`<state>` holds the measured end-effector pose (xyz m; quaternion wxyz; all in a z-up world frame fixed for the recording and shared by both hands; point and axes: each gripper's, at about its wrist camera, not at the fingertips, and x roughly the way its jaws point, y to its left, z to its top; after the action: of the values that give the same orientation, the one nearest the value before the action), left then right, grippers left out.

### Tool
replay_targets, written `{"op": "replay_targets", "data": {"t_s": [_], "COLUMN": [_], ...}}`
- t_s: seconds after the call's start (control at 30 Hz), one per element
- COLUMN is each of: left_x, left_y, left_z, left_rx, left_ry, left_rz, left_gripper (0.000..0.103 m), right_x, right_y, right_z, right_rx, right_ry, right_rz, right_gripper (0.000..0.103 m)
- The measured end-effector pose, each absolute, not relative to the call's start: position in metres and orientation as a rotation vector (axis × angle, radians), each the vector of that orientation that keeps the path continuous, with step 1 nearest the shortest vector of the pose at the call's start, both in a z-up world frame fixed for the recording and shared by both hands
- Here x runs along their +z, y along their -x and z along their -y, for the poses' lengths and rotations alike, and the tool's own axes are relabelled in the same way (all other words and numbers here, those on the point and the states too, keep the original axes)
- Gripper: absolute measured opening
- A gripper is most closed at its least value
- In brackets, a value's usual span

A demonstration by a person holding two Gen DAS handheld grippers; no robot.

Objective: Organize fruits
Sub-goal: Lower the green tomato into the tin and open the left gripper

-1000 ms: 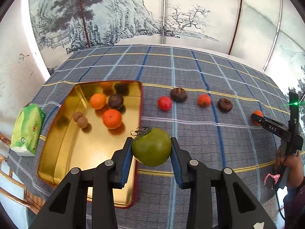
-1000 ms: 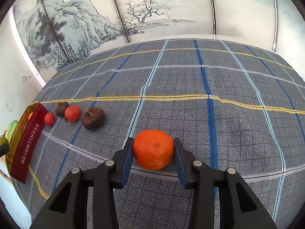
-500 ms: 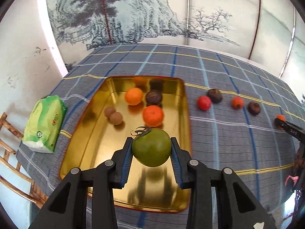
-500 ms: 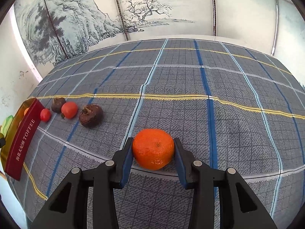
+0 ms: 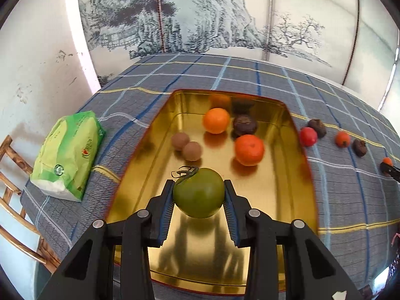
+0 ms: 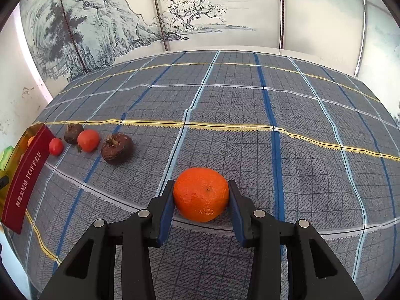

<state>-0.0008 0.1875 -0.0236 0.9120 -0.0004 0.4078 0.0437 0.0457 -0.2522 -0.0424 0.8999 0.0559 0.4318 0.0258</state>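
Green tomato (image 5: pixel 198 196) clamped in left gripper (image 5: pixel 199 197) above gold tin (image 5: pixel 297 175); orange (image 6: pixel 201 194) pinched by right gripper (image 6: pixel 201 196), resting on plaid tablecloth (image 6: pixel 250 105).

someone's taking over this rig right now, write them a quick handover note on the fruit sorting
Left claw: shut on the green tomato, held above the gold tin.
Right claw: shut on an orange at the checked cloth.
Done: the tin holds two oranges, a dark fruit and two small brown ones.
Left: release the tomato into the tin, bring the orange over, then the four on the cloth: small red fruit, dark fruit, red fruit, big dark fruit.
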Motion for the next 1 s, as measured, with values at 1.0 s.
{"op": "replay_targets", "data": {"t_s": [1.0], "left_x": [-0.039], "left_y": [-0.011], "left_z": [-0.206], "left_rx": [0.111], "left_ry": [-0.039], "left_rz": [-0.838], "left_gripper": [0.035], "right_x": [-0.044], "right_y": [-0.047], "right_z": [0.247], "right_rx": [0.045], "right_ry": [-0.104], "right_rz": [-0.896], "right_gripper": [0.042]}}
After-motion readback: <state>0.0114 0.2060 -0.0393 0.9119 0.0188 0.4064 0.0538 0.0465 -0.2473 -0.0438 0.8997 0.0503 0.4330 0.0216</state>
